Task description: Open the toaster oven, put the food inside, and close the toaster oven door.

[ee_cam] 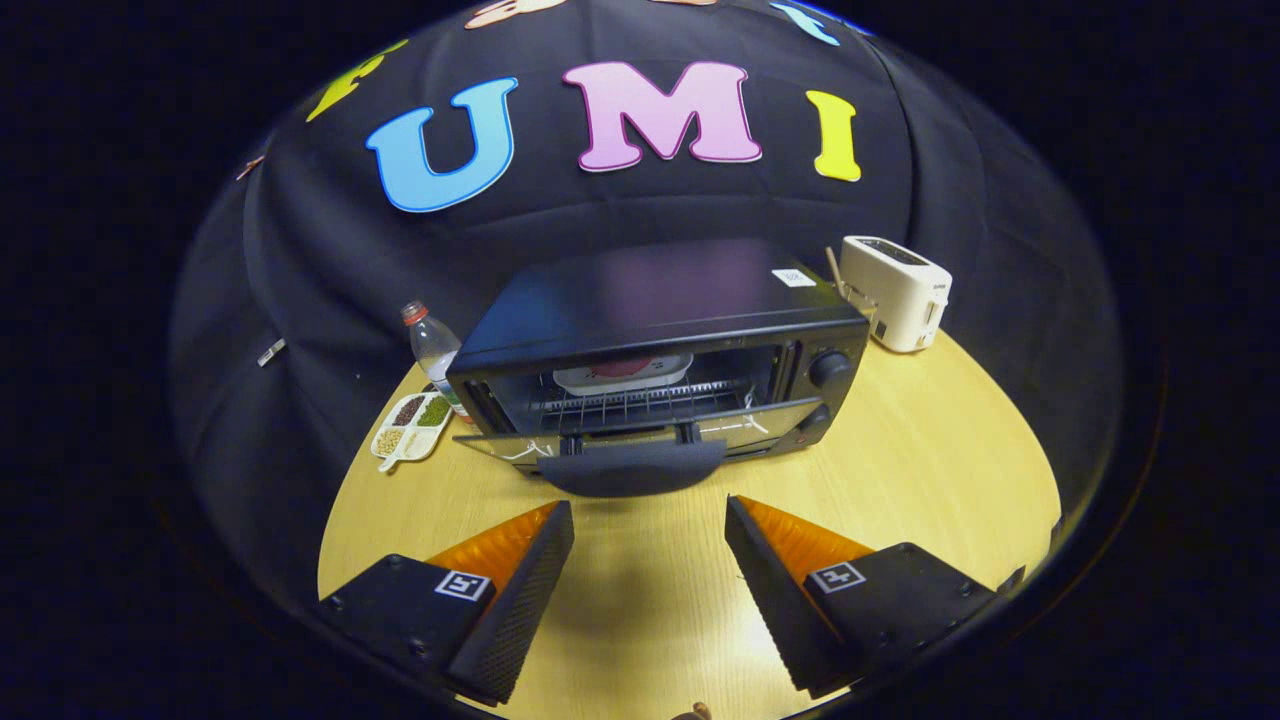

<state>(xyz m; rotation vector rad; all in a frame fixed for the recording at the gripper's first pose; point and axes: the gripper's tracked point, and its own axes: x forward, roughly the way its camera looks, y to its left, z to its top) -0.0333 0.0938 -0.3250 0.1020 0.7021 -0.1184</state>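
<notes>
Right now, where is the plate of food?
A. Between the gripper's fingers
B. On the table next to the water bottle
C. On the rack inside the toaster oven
C: the plate of food sits on the rack inside the toaster oven, whose door hangs open; the gripper is open and holds nothing.

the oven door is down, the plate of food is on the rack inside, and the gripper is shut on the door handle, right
Not quite. The gripper view shows the gripper open, its fingers spread wide over the table and short of the door handle, touching nothing. The rest holds: the oven door is down and the plate of food sits on the rack inside.
</notes>
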